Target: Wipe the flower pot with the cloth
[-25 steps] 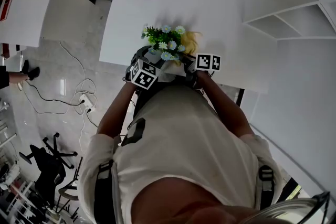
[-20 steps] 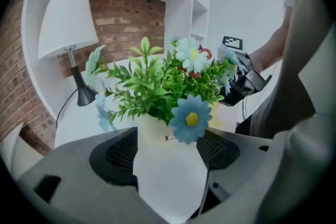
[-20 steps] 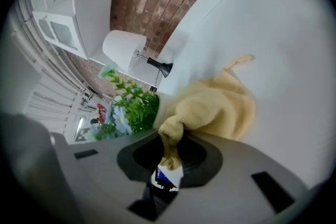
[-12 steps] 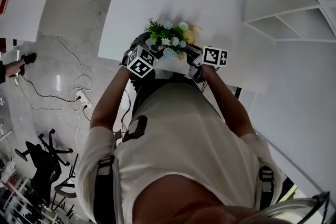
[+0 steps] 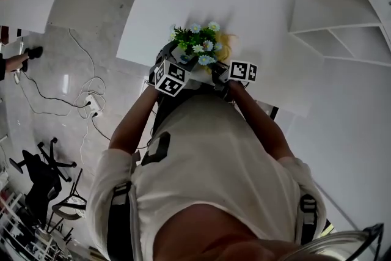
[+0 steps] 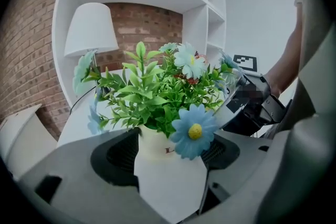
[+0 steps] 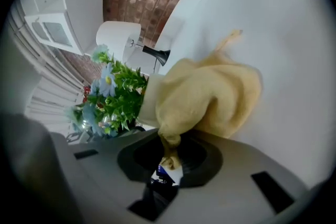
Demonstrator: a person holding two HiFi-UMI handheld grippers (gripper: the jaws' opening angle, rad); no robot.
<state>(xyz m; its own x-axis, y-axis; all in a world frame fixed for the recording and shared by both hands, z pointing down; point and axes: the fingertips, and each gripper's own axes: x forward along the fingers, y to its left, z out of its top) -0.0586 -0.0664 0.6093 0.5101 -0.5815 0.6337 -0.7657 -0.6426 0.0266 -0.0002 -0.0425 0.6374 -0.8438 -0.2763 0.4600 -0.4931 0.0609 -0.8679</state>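
Left gripper (image 6: 170, 150): fingers (image 6: 122, 152) have just been opening and now sit at full spread. The flower pot (image 6: 167, 168) is between them, with the pads just beside its walls, not clamping as far as the left gripper view shows. So the pot reads as loosely bracketed or let go, not held, and it would likely need re-gripping before any firm wiping.

Right gripper (image 7: 168, 157): fingers closed on a pinch of the yellow cloth (image 7: 210, 94), same as a second ago. The bunched cloth sits against the pot's side, below the rim. Contact looks likely but can't be confirmed.

Head view: the pot hasn't shifted. It is still at the near edge of the white counter (image 5: 263, 15), directly in front of the person, with both grippers flanking it and the cloth on its right.

Judgement: wiping is under way or about to resume, and it is not evidently finished.

Pot: small, white and smooth-walled, standing upright. It has a bit of reddish lettering, half hidden by a blue daisy. It is filled with fake green sprigs and pale blue and white flowers (image 6: 157, 89) that overhang the rim. No visible dirt on the exposed face.
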